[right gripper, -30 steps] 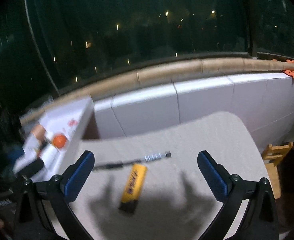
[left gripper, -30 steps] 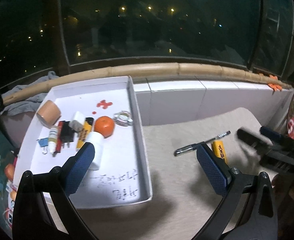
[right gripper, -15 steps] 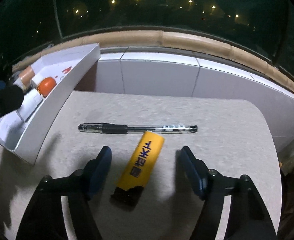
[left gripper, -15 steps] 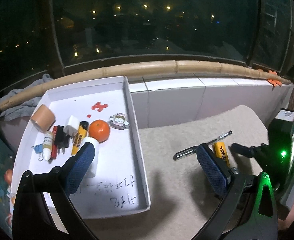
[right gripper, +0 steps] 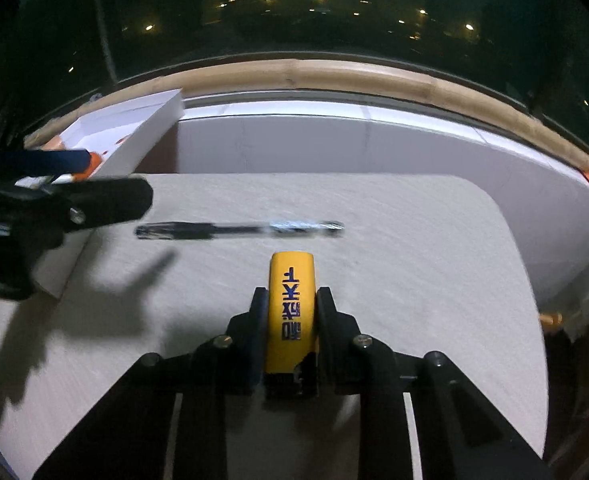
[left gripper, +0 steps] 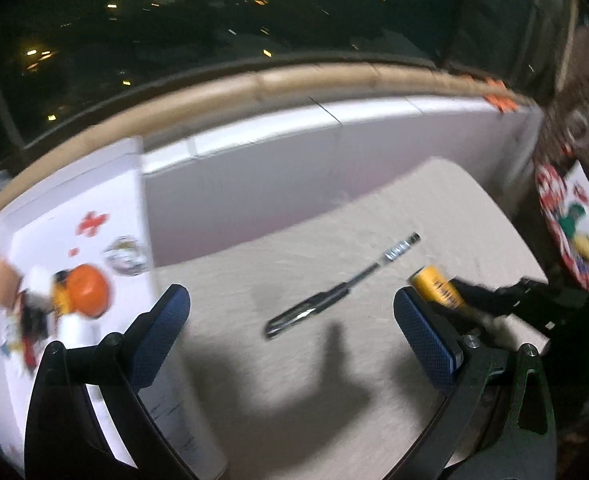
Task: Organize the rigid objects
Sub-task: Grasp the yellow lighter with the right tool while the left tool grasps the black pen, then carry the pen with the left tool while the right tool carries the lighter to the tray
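- Only the right wrist view shows the right claw (right gripper: 290, 312) pinching the yellow lighter (right gripper: 291, 308), having just closed on it.
- Left claw (left gripper: 290, 336) spread wide over the tabletop (left gripper: 334, 380).
- White tray (left gripper: 106, 184), frame left, holds an orange (left gripper: 88, 290) among blurred items.

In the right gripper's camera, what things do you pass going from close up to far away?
Yellow lighter, held in the right hand-held gripper → black pen lying crosswise on the table → white wall → wooden rail → dark window.

A pale table (right gripper: 414, 240) carries a pen (right gripper: 234, 230) and a white tray (left gripper: 126, 200).
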A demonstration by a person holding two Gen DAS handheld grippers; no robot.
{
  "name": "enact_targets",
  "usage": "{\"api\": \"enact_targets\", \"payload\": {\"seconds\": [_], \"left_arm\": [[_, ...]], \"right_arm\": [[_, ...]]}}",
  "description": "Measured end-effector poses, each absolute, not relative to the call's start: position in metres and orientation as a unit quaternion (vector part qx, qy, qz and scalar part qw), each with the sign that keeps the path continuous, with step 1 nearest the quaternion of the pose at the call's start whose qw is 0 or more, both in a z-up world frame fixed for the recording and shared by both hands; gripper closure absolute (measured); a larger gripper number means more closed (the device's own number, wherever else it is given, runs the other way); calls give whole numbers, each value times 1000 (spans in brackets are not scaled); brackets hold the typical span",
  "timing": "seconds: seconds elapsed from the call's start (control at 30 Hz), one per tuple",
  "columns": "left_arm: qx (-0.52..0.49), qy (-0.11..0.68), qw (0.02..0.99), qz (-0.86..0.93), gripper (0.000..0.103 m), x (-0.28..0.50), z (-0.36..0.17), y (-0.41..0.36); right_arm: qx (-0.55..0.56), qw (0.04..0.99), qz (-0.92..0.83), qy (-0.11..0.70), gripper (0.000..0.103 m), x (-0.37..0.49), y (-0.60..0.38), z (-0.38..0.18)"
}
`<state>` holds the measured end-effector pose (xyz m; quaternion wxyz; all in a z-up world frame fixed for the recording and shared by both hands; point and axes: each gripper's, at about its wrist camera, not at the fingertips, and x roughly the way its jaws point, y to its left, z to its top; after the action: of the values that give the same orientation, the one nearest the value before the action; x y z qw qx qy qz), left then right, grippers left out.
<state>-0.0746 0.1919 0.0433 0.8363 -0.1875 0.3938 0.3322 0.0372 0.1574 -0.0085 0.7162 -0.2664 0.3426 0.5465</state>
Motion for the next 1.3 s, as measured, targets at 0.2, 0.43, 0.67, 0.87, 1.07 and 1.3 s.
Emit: {"api": "enact_targets", "payload": {"seconds": [0.2, 0.43, 0.67, 0.87, 1.07, 1.3], "left_arm": [[-162, 428, 846, 275, 0, -35, 24, 192], [-117, 458, 852, 224, 27, -11, 7, 175], [-106, 458, 859, 204, 66, -24, 9, 165], [-98, 470, 857, 186, 66, -27, 10, 163], [-83, 481, 857, 167, 79, -33, 12, 135], [-94, 460, 861, 198, 94, -34, 12, 127]], "right_arm": [[-223, 725, 538, 368, 80, 66, 130, -7], [-214, 723, 541, 373, 80, 69, 124, -7], [-208, 720, 545, 376, 80, 70, 124, -7], [-209, 716, 549, 376, 80, 71, 122, -6], [-209, 712, 555, 377, 80, 72, 122, -6], [-214, 709, 558, 374, 80, 71, 121, -6]]}}
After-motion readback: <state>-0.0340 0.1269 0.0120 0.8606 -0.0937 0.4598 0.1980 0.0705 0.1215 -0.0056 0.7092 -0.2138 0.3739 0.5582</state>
